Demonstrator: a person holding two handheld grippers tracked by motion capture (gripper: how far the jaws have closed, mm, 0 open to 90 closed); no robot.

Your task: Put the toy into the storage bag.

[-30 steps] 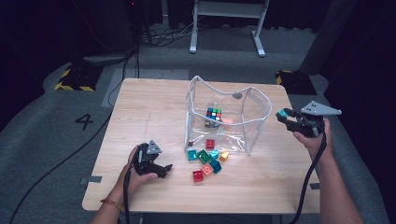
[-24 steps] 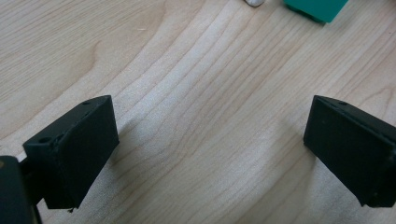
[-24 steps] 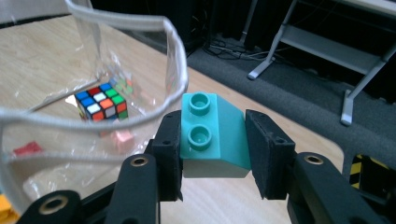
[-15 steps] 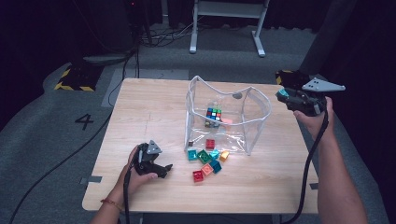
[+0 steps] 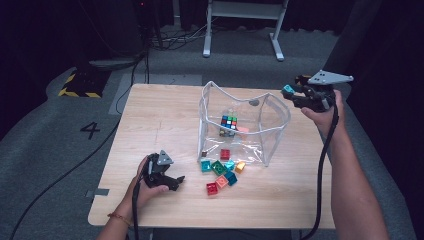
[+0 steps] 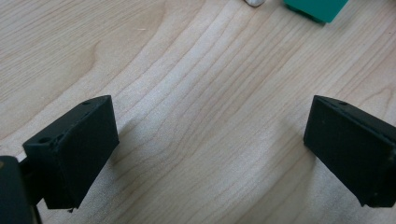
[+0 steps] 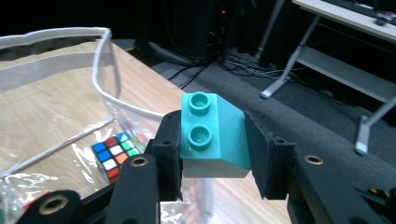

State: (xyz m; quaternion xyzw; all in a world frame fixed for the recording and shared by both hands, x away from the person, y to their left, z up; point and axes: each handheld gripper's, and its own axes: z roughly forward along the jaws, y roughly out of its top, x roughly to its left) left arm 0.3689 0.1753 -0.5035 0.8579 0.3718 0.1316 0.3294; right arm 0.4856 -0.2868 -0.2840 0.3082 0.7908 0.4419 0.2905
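Dark room, grey carpet floor (image 5: 60,150) with a "4" marking (image 5: 92,130), cables and a white desk frame (image 5: 242,25) at the back. Light wood worktop (image 5: 160,120) in the middle.

Clear plastic bag (image 5: 240,107) stands open on the worktop, white-edged rim; contents partly blurred by the plastic. Rubik's cube (image 5: 229,123) inside it; also seen through the plastic in the right gripper view (image 7: 115,151). Small dark thing beside the cube, can't tell what. Loose pile of small bricks (image 5: 221,172) on the worktop just in front of the bag, red, green, teal, orange; exact count hard to make out.

Right tongs (image 5: 292,93) held up in the air by the right hand (image 5: 325,112), just beside the bag's right rim, clamped on a teal two-stud brick (image 7: 210,133). Brick sits between the two pads, studs facing the camera, its sloped side to the right; its lower part is whitish.

Left tongs (image 5: 172,181) low on the near-left worktop, held by left hand (image 5: 142,187), near the brick pile but apart from it. Left gripper view: jaws spread wide, bare wood between them, nothing held. Green brick (image 6: 317,9) cut off at the top edge.
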